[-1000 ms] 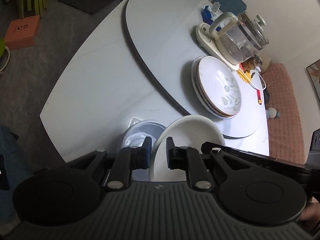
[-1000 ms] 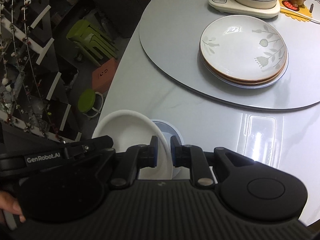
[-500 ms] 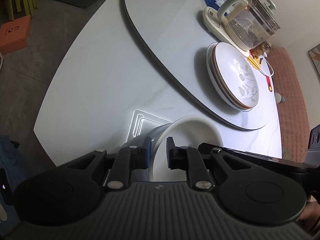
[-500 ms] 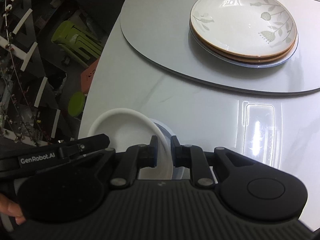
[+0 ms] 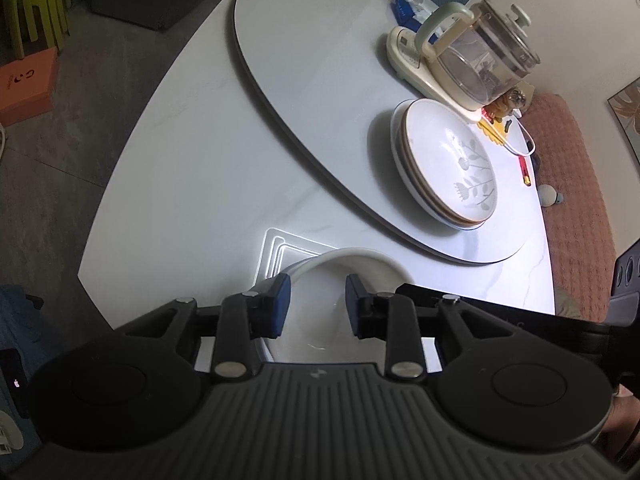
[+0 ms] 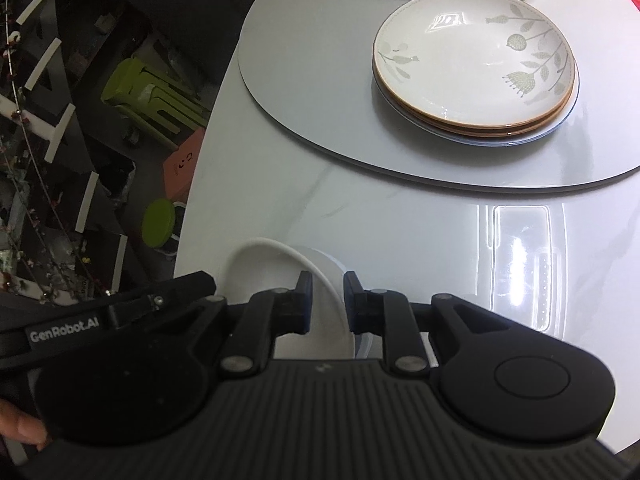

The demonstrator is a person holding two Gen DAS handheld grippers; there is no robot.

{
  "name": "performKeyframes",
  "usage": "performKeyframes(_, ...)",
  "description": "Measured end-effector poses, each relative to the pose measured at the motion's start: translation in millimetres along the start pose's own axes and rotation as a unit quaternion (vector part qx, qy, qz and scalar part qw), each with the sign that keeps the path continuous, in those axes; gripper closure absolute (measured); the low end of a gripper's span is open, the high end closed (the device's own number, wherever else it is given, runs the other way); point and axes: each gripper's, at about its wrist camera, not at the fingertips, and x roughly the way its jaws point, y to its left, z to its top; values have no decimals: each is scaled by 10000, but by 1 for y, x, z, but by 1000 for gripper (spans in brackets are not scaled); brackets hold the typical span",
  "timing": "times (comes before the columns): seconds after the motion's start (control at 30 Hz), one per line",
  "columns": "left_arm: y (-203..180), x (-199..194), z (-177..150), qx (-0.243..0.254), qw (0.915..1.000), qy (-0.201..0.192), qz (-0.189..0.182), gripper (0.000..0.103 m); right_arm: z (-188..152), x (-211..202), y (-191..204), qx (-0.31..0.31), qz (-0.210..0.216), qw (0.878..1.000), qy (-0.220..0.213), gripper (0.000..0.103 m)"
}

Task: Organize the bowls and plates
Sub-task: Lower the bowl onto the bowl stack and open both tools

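- A white marble-look dining table (image 5: 172, 184) is shown under both grippers, with a large grey turntable (image 5: 312, 80) set on top of it; a bright ceiling light is reflected on the glossy surface near the front edge.
- A stack of plates (image 6: 474, 66) is seen on the near part of the turntable: two brown-rimmed plates with a pale leaf-and-flower print are nested on a wider plain one. Nothing is held in the top plate.
- A glass electric kettle (image 5: 476, 56) is stood on its cream base behind the plates, near the turntable's far side; dark matter can be made out in its bottom, though what it is cannot be told.
- A white bowl (image 5: 340, 300) is sat at the table's near edge, nested in a bluish-white bowl (image 6: 368, 340) of which only a sliver is shown; the white bowl is empty.
- The left gripper (image 5: 316, 300) is held over the white bowl's near rim with its jaws having just been opening; the rim is between the blue pads, but a gap is shown on both sides.
- The right gripper (image 6: 326, 300) is pinched on the white bowl's opposite rim, its pads nearly together across the thin wall.
- Beyond the table, a grey tiled floor, stacked green stools (image 6: 148, 96) and an orange box (image 5: 26, 80) are visible.
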Motion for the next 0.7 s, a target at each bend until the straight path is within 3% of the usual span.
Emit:
performKeyframes(0.37,-29,-61,-4,233,9991,-328,123,70,2,-54,11,-180,105,9995,-228,82)
performKeyframes(0.7,-31,-80,-26,170,9989,-439,84,70,-6,-73,16,-456,39,9982,-379,82)
